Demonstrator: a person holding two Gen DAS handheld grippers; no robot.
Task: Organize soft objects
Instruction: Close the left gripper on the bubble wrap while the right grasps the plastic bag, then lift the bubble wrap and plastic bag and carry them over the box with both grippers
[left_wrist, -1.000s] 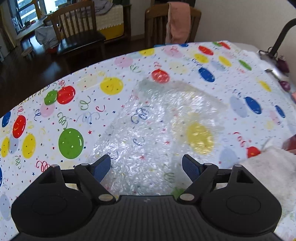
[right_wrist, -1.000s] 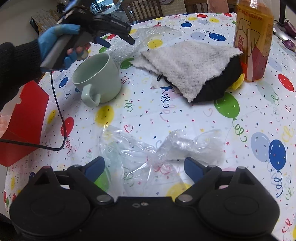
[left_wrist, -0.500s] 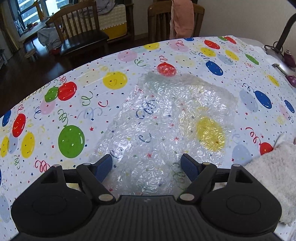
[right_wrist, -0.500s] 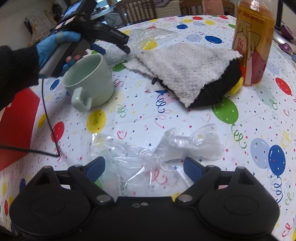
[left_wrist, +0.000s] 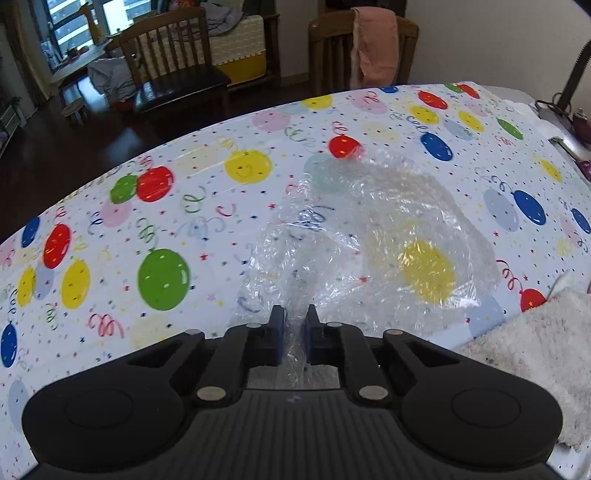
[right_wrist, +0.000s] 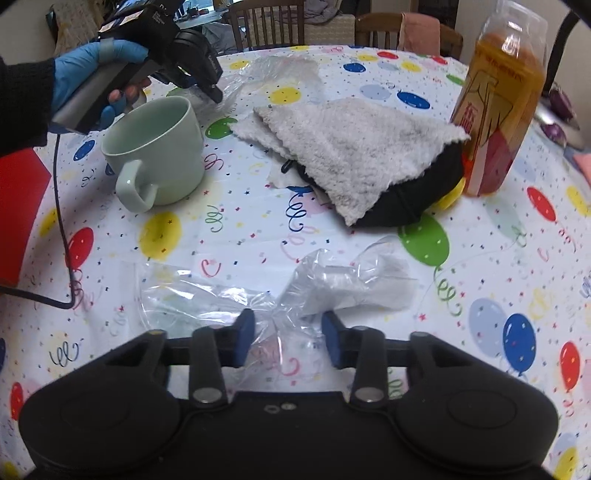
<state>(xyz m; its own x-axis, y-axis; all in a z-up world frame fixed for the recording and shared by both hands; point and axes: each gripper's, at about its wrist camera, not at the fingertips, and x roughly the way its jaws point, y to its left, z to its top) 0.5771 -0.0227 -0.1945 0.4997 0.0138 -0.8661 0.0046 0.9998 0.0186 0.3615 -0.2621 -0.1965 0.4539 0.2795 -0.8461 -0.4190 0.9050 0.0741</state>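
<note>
A sheet of clear bubble wrap (left_wrist: 369, 229) lies on the balloon-print tablecloth (left_wrist: 162, 206). My left gripper (left_wrist: 293, 314) is shut on its near edge, which bunches up between the blue pads. In the right wrist view the same left gripper (right_wrist: 216, 96), held by a blue-gloved hand (right_wrist: 77, 70), pinches the bubble wrap (right_wrist: 280, 72) behind the mug. A crumpled clear plastic bag (right_wrist: 332, 284) lies in front of my right gripper (right_wrist: 287, 326). Its jaws are closing with the bag's twisted middle between them, and a gap still shows at the pads.
A pale green mug (right_wrist: 155, 147) stands left of a white fluffy towel (right_wrist: 351, 147) draped over a black soft item (right_wrist: 424, 195). A bottle of orange drink (right_wrist: 502, 96) stands at the right. A red sheet (right_wrist: 18, 214) and a cable (right_wrist: 61, 221) lie left. Wooden chairs (left_wrist: 173, 62) stand beyond the table.
The left jaws have gone from wide apart to shut on the bubble wrap's near edge. The right jaws have narrowed around the plastic bag.
</note>
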